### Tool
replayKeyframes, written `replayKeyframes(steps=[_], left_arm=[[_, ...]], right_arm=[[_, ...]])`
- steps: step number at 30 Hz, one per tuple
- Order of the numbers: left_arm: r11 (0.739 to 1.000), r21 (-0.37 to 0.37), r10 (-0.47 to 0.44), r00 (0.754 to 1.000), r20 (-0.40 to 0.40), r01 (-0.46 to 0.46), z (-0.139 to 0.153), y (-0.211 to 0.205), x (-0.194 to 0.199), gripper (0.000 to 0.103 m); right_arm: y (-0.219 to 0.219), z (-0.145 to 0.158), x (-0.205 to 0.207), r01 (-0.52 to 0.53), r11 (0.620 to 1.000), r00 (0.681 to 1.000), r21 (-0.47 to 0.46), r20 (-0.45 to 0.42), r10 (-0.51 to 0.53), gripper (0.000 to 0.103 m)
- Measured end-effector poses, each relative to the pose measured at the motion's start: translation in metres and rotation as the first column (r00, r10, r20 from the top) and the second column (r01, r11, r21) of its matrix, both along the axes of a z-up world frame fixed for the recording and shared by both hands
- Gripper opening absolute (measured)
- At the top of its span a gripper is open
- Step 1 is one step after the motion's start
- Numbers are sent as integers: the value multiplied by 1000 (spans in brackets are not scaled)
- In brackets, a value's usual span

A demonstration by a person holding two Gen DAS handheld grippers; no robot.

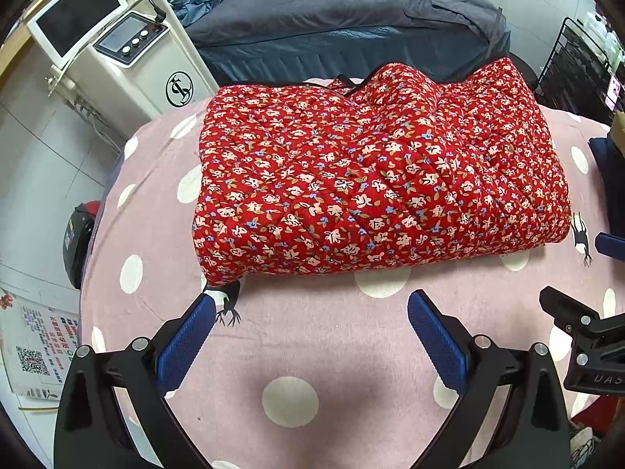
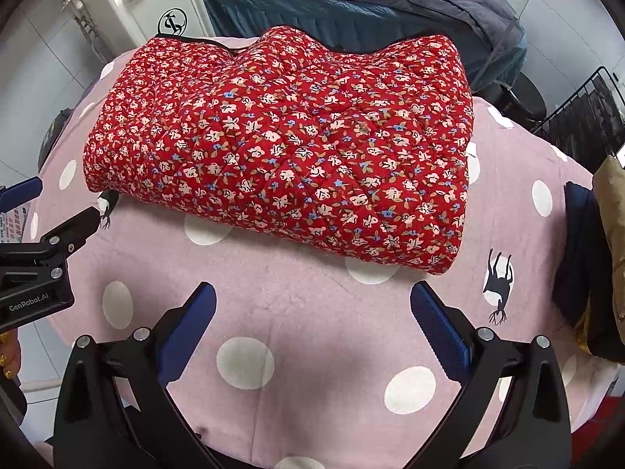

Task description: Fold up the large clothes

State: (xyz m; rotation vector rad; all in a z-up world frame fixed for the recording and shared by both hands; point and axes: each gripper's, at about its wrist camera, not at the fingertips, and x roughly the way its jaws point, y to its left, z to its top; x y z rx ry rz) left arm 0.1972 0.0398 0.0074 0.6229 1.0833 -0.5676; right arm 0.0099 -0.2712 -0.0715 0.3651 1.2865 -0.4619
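Observation:
A red quilted garment with a small flower print (image 1: 371, 179) lies folded into a thick rectangle on a table under a pink cloth with white dots (image 1: 312, 332). It also shows in the right wrist view (image 2: 289, 148). My left gripper (image 1: 312, 308) is open and empty, a little short of the garment's near edge. My right gripper (image 2: 312, 301) is open and empty, also just short of the near edge. Each gripper shows at the side of the other's view, the right one (image 1: 586, 328) and the left one (image 2: 43, 250).
A white machine with a screen (image 1: 129, 62) stands beyond the table's left corner. A dark grey bed (image 1: 343, 23) lies behind. A black wire rack (image 1: 578, 70) is at the right. Dark and tan clothes (image 2: 593, 258) are piled on the table's right edge.

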Motion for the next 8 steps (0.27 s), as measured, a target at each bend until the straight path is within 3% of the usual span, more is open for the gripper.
replayKeyframes(steps=[8], left_arm=[[1000,10,6,1000,-13,-6,-3,0,-2,97]], right_arm=[[1,-2,-1,3,1000,1000,6,-2,-3,98]])
